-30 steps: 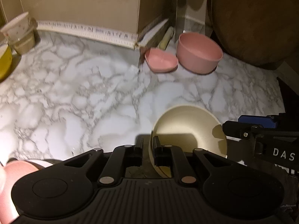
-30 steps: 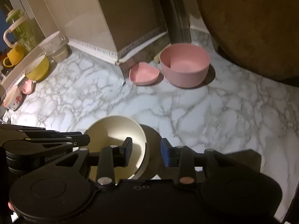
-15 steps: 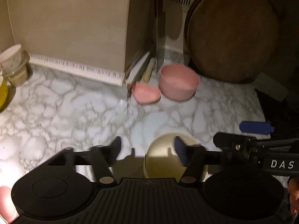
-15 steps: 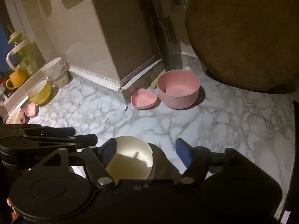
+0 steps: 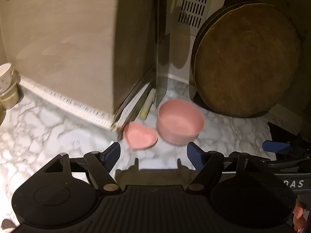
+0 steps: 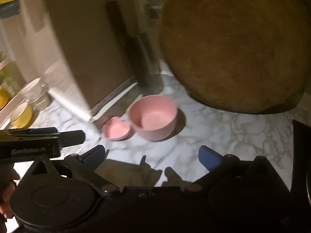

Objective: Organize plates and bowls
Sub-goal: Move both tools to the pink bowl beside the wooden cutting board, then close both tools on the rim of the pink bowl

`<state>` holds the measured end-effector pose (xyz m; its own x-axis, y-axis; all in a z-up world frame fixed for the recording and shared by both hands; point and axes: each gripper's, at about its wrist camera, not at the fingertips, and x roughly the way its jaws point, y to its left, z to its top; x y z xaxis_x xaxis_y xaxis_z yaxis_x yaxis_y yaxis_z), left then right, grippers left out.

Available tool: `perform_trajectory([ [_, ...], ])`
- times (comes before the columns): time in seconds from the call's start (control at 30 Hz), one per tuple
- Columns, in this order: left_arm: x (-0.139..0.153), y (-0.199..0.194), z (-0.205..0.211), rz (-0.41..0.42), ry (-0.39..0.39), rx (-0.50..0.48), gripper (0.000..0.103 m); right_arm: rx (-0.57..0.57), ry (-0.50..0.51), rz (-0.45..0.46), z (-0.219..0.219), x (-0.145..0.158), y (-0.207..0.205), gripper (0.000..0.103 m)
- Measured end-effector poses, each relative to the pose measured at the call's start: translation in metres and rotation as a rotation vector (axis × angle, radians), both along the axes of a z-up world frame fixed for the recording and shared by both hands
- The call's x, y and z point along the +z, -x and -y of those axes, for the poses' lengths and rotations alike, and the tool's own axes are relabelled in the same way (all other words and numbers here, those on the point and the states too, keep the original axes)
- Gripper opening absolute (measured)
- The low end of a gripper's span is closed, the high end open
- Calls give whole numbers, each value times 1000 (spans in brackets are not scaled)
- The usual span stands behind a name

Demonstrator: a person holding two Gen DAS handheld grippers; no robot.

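Observation:
A pink round bowl (image 5: 180, 122) (image 6: 153, 116) stands on the marble counter (image 5: 48, 128) near the corner. A pink heart-shaped dish (image 5: 140, 134) (image 6: 116, 129) lies just left of it, almost touching. My left gripper (image 5: 153, 156) hangs above the counter short of both; its jaws are opening and nothing is between them. My right gripper (image 6: 152, 156) is beside it, jaws opening wide and empty. A beige patch (image 6: 120, 172) under the right gripper's fingers may be the cream bowl, mostly hidden.
A large round wooden board (image 5: 248, 62) leans against the wall at the right behind the pink bowl. A beige wall block (image 5: 68, 48) juts out at the left. Stacked cups (image 5: 6, 85), a yellow bowl (image 6: 21, 114) and white bowls (image 6: 35, 89) stand far left.
Both grippers were closed on or near the cream bowl's rim; they have opened, let it go, risen and drawn back. The bowl has slipped out of sight beneath them.

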<state>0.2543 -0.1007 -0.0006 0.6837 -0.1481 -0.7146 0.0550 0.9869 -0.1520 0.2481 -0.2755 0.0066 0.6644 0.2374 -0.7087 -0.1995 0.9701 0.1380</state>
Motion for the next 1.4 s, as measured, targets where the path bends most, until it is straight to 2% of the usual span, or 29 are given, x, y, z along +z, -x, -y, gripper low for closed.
perform_trajectory([
  [0.13, -6, -30, 12, -4, 2, 16, 75, -28, 9, -9, 16, -9, -30, 102],
  [0.3, -17, -68, 28, -11, -32, 22, 75, -47, -4, -43, 28, -21, -65, 98],
  [0.47, -35, -101, 36, -64, -30, 45, 75, -63, -3, -71, 30, -34, -94, 93],
  [0.53, -43, -110, 39, -83, -30, 45, 75, -55, 3, -85, 30, -40, -104, 85],
  [0.77, -70, -134, 33, -114, -25, 64, 74, -45, 2, -114, 24, -57, -126, 68],
  [0.87, -77, -141, 33, -111, -36, 63, 73, -44, -18, -130, 23, -63, -134, 57],
  [0.93, -82, -145, 31, -117, -33, 55, 66, -44, -22, -141, 21, -67, -139, 50],
  [1.1, -87, -151, 31, -131, -18, 52, 39, -35, -28, -150, 15, -71, -143, 38],
  [1.23, -90, -154, 33, -134, -8, 44, 30, -28, -23, -143, 9, -72, -146, 26],
  [1.3, -90, -154, 34, -131, -18, 50, 22, -26, -26, -141, 8, -72, -147, 22],
  [1.33, -90, -155, 34, -131, -20, 50, 19, -23, -26, -140, 7, -72, -147, 15],
  [1.4, -90, -156, 33, -134, -13, 52, 14, -19, -25, -139, 6, -71, -147, 9],
])
